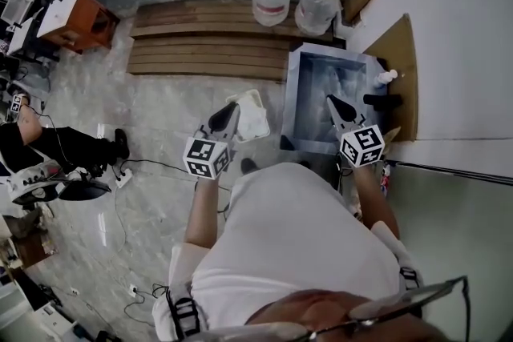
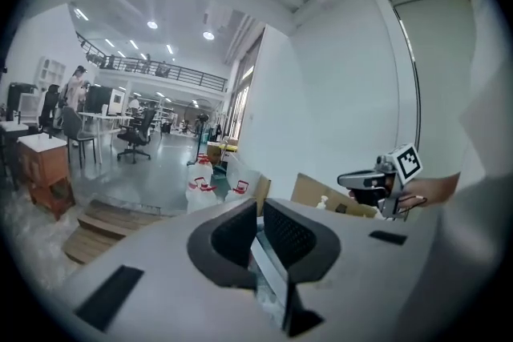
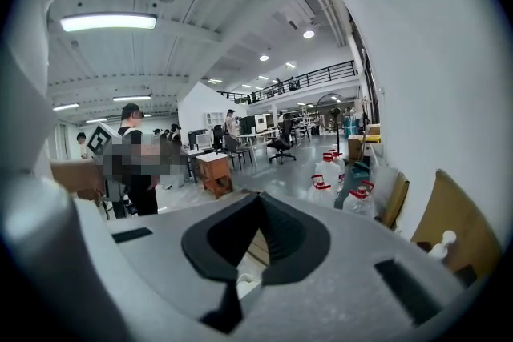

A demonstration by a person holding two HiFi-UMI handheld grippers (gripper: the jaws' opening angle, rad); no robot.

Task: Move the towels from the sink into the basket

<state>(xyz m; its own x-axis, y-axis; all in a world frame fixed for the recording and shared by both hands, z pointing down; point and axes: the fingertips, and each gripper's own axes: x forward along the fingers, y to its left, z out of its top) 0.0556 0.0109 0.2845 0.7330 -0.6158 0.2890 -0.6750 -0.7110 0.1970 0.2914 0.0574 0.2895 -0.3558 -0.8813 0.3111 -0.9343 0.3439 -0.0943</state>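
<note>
Open-plan workshop floor | your right gripper (image 1: 330, 102): jaws together, empty, poised over sink (image 1: 295, 84) to reach pale towels (image 1: 341, 80) | your left gripper (image 1: 230, 113): jaws narrowly apart, empty, above white basket (image 1: 255, 122) beside sink's left edge, likely for drop-off.

1. Left gripper (image 2: 260, 230) – jaws stand a narrow slit apart; nothing is pinched between the pads.
2. Right gripper (image 2: 346, 179) at the right, held level, its marker cube (image 2: 407, 162) uppermost, a hand (image 2: 417, 201) behind it.
3. Beyond the jaws: white jugs (image 2: 200, 187) with red labels on the floor; a cardboard sheet (image 2: 317, 190) against the white wall (image 2: 321, 84).
4. Left side: wooden pallets (image 2: 100, 222) on the floor – a brown cabinet (image 2: 42, 162) just beside them.
</note>
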